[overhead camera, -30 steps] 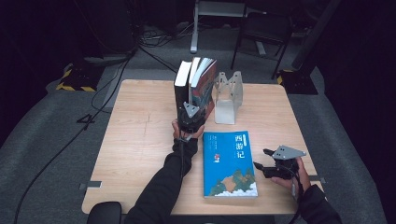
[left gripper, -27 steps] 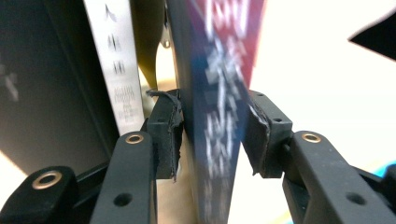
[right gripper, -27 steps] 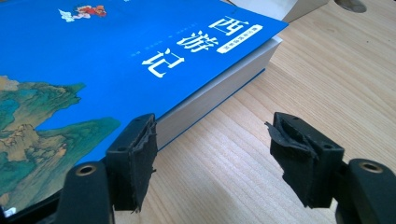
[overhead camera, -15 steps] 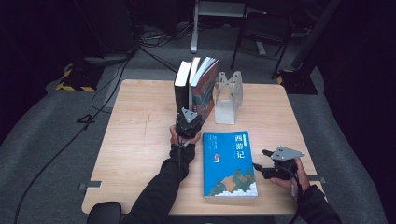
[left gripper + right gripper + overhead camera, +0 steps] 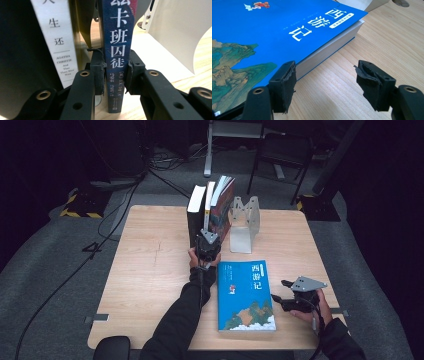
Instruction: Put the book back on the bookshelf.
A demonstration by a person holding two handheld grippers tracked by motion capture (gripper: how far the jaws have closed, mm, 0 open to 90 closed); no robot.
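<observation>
1. Dark-blue spine of an upright book (image 5: 117, 53) sitting between the left gripper (image 5: 115, 75) pads, both pads pressing on it low down, jaws having just been closing onto it.
2. Standing on the wooden table (image 5: 150, 270) near its far edge in the high view, that dark-blue book (image 5: 209, 215) being the middle of three upright books.
3. Standing just beside it on one side, a black book with a white spine (image 5: 58, 40), printed "AGATHA CHRISTIE"; leaning on the other side, a book with a colourful cover (image 5: 223, 210).
4. Standing near the colourful book on the table, a white metal bookend (image 5: 243, 222), showing pale and curved behind the clamped spine in the left gripper view.
5. Lying flat on the table near the person's side, a thick blue book (image 5: 246, 294) with white characters and a mountain picture on its cover.
6. Resting beside the blue book's edge, the right gripper (image 5: 325, 87), jaws standing apart and gripping nothing; one pad sitting just beside the page block, the other over bare wood.
7. Reaching in from the bottom of the high view, both dark sleeves, the right gripper (image 5: 280, 299) pointing at the blue book's side.
</observation>
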